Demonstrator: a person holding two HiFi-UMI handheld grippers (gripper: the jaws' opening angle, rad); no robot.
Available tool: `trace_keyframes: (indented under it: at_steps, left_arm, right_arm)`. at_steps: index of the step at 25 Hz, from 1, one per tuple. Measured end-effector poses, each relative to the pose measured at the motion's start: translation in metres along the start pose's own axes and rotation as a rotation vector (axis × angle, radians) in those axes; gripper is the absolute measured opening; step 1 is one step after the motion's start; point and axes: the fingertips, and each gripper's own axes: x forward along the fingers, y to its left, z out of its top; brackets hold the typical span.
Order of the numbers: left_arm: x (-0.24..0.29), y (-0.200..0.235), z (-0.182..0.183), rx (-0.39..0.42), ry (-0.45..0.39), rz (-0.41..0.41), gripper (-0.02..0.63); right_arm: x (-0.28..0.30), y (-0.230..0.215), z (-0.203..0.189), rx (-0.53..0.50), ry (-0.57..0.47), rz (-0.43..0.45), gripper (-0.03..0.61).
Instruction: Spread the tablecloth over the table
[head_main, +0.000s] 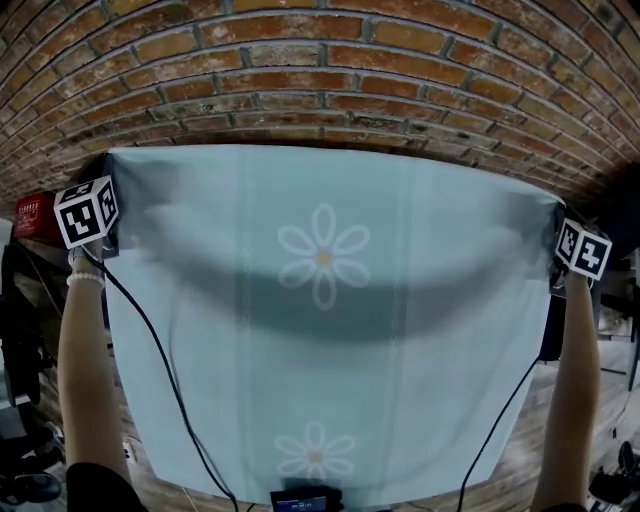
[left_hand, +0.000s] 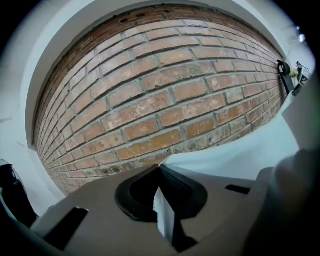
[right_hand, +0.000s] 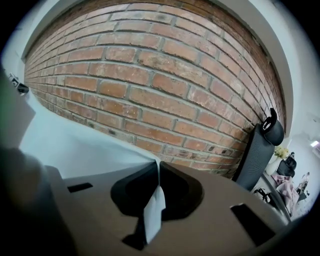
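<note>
A pale blue tablecloth (head_main: 330, 320) with white daisy prints is stretched out wide in the air in the head view, sagging a little across its middle. My left gripper (head_main: 110, 215) is shut on its far left corner, my right gripper (head_main: 558, 250) is shut on its far right corner. In the left gripper view the cloth (left_hand: 235, 155) runs off to the right, and its corner is pinched in the left gripper (left_hand: 159, 170). From the right gripper (right_hand: 158, 167) the cloth (right_hand: 70, 140) stretches away to the left. The table is hidden under the cloth.
A red brick wall (head_main: 330, 70) stands close ahead, past the cloth's far edge. A black office chair (right_hand: 260, 145) stands at the right by the wall. A red box (head_main: 32, 215) sits at the left. Black cables (head_main: 160, 370) hang from both grippers over a wooden floor (head_main: 510, 455).
</note>
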Motion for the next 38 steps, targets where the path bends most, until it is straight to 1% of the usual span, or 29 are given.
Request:
trace_keyframes:
  at_steps: [5,8,10,15,18,19,20,21,23,24,25,27,28,29,33,38]
  left_arm:
    - [0.015,-0.014,-0.026,0.025,0.051,-0.019,0.015]
    - [0.025,-0.018,-0.036,0.054,0.07,-0.049,0.015]
    - [0.029,-0.016,-0.044,0.081,0.092,-0.056,0.015]
    - [0.042,-0.028,-0.064,0.107,0.139,-0.066,0.015]
    - [0.047,-0.033,-0.073,0.121,0.15,-0.074,0.017]
    - [0.048,-0.034,-0.075,0.117,0.151,-0.08,0.027]
    - [0.049,-0.035,-0.077,0.113,0.153,-0.09,0.056]
    - [0.049,-0.036,-0.079,0.109,0.154,-0.104,0.085]
    - [0.047,-0.037,-0.08,0.095,0.153,-0.128,0.154]
    - [0.046,-0.037,-0.079,0.084,0.151,-0.135,0.172]
    - [0.045,-0.038,-0.079,0.075,0.149,-0.141,0.188]
    - [0.043,-0.041,-0.079,0.07,0.15,-0.148,0.199]
    - [0.041,-0.041,-0.079,0.072,0.154,-0.15,0.204]
    - [0.041,-0.041,-0.079,0.078,0.159,-0.152,0.206]
    - [0.04,-0.049,-0.082,0.12,0.19,-0.18,0.204]
    - [0.029,-0.04,-0.088,0.155,0.235,-0.193,0.189]
  right_arm:
    - [0.019,0.009,-0.021,-0.039,0.061,0.011,0.032]
    - [0.027,0.009,-0.034,-0.063,0.095,0.017,0.032]
    - [0.035,0.017,-0.041,-0.082,0.11,0.033,0.032]
    - [0.049,0.027,-0.055,-0.129,0.143,0.056,0.032]
    - [0.054,0.03,-0.06,-0.139,0.159,0.068,0.034]
    - [0.055,0.031,-0.062,-0.134,0.165,0.075,0.034]
    - [0.055,0.031,-0.063,-0.124,0.172,0.082,0.035]
    - [0.055,0.032,-0.065,-0.113,0.178,0.087,0.051]
    - [0.055,0.034,-0.068,-0.095,0.182,0.099,0.135]
    - [0.055,0.035,-0.068,-0.087,0.183,0.108,0.179]
    - [0.054,0.036,-0.069,-0.081,0.185,0.118,0.205]
    - [0.053,0.038,-0.073,-0.069,0.196,0.148,0.237]
    - [0.052,0.04,-0.075,-0.064,0.209,0.169,0.242]
    - [0.051,0.041,-0.078,-0.062,0.225,0.189,0.266]
    - [0.038,0.027,-0.085,-0.079,0.283,0.227,0.28]
    - [0.034,0.035,-0.083,-0.074,0.269,0.248,0.281]
